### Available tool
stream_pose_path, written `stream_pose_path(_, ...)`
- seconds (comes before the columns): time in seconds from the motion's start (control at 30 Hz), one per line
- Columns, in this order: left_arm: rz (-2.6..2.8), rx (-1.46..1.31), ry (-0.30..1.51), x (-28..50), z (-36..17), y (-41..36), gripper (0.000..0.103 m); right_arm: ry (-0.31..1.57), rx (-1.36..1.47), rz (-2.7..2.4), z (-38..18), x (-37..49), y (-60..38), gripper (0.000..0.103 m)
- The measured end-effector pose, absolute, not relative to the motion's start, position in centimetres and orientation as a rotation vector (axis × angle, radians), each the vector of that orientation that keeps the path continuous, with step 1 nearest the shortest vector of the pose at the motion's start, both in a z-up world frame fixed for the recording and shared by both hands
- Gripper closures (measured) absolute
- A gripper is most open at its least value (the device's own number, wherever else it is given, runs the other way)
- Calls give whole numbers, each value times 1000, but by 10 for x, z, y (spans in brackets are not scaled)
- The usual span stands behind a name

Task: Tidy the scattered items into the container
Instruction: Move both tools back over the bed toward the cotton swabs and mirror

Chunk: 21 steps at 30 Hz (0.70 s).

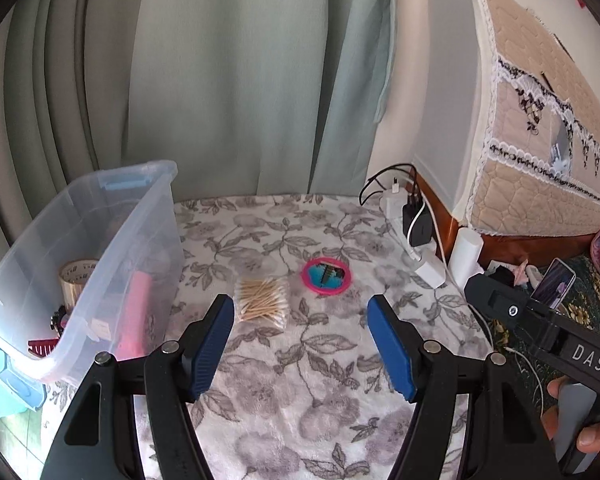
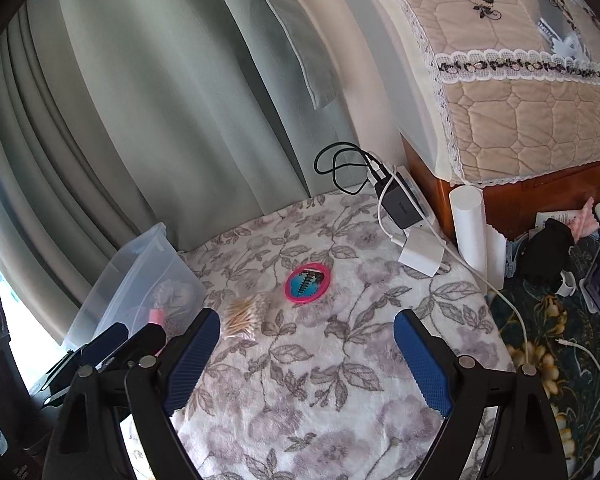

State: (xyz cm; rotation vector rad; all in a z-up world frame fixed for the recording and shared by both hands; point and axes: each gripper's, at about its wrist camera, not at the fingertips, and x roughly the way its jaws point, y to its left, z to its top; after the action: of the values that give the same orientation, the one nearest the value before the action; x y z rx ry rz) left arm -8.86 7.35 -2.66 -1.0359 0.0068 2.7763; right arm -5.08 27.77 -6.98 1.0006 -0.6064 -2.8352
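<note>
- Left wrist view: the left gripper [image 1: 300,344] hangs with jaws apart and empty over the table [image 1: 320,400]. The cotton swab packet [image 1: 262,299] lies just ahead, slightly left, swabs fanned roughly left-right. The pink round mirror [image 1: 326,275] lies beyond, right. The container [image 1: 112,256] stands left (already partly filled).
- Right wrist view: the right gripper [image 2: 306,356], likewise spread and empty, has the packet [image 2: 242,316] ahead-left, so the left gripper seems nearer.
</note>
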Motion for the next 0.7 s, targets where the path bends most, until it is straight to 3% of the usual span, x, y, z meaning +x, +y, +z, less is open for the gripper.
stream_pose_path(0.37, 2735, -1327, -179, -123, -92, 52, 33, -631, 1162, -2825, -118, -75, 278, 12)
stream_pose_path(0.7, 2750, -1327, -149, -150, -125, 45, 33, -514, 1313, -2757, -161, -107, 256, 12)
